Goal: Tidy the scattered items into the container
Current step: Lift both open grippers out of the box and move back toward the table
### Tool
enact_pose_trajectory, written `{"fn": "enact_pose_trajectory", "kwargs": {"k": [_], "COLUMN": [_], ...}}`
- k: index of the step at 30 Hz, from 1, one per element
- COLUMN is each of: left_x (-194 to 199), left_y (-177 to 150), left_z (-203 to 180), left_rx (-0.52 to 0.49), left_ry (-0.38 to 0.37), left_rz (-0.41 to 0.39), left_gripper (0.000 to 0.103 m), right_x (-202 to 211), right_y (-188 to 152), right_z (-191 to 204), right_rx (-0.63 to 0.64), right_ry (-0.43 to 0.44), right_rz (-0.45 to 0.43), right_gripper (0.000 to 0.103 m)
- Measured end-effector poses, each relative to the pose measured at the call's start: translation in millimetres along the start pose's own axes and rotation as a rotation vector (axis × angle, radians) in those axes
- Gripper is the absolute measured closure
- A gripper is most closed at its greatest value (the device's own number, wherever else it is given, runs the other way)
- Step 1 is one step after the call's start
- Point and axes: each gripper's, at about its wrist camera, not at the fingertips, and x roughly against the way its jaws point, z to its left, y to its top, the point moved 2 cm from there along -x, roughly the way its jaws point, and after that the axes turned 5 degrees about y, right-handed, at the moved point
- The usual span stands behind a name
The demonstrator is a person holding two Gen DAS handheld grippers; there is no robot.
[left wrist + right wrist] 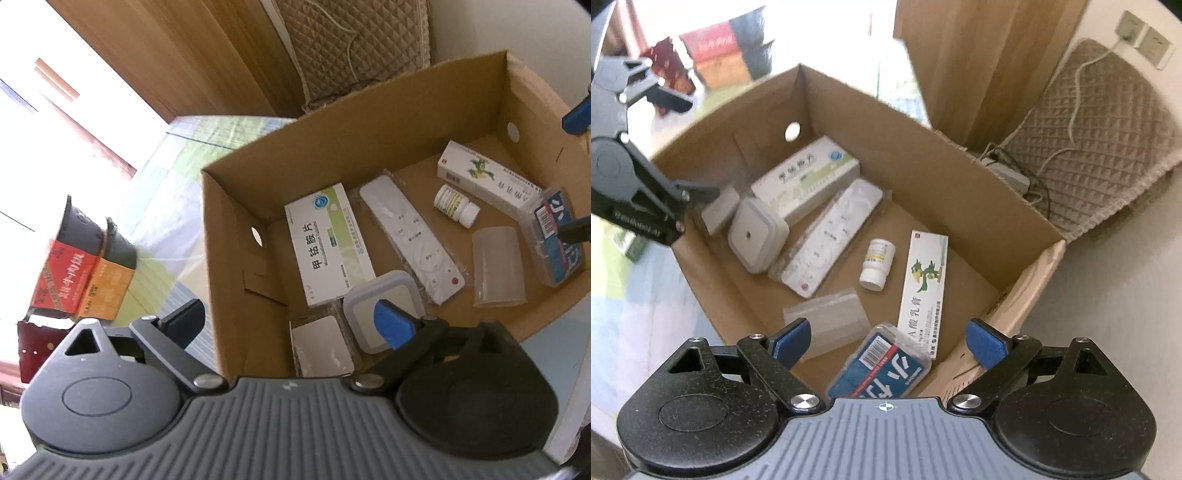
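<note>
Both the left tongs [291, 325] and right tongs [888, 343] gape wide and empty above the cardboard box [960, 192], where remote [831, 236], pill bottle [877, 264] and medicine cartons already lie, so tidying looks finished unless unseen items remain.

An open brown cardboard box [960, 177] with round holes in its end walls holds every item, all lying flat on its floor. By the holed wall lies a white-green medicine carton [809, 173]; beside it a long white remote in plastic wrap [831, 236]. Near that wall's corner sit a square grey-white lidded case [757, 236] and a small white pack [718, 210]. A white pill bottle [877, 264] lies mid-floor on its side, next to a white ointment carton [923, 284]. Toward the opposite wall rest a clear pouch [827, 321] and a blue-labelled clear case [882, 365]
</note>
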Motion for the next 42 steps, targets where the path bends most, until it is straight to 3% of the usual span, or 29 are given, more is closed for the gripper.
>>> {"fn": "enact_pose_trajectory", "kwargs": {"k": [20, 42], "left_x": [81.8, 123.8], "left_y": [-51.6, -127.0], "left_z": [12.3, -3.4], "left_rx": [0.141, 0.377], "left_ry": [-0.016, -0.06], "left_rz": [-0.077, -0.097], "left_gripper": [0.002, 0.001], "right_x": [78.5, 74.6], "right_y": [-53.4, -109.6], "right_z": [26.4, 81.7], "right_rx": [-0.269, -0.293], "right_ry": [-0.026, -0.023], "right_rz": [-0.266, -0.223], "right_gripper": [0.007, 0.007]}}
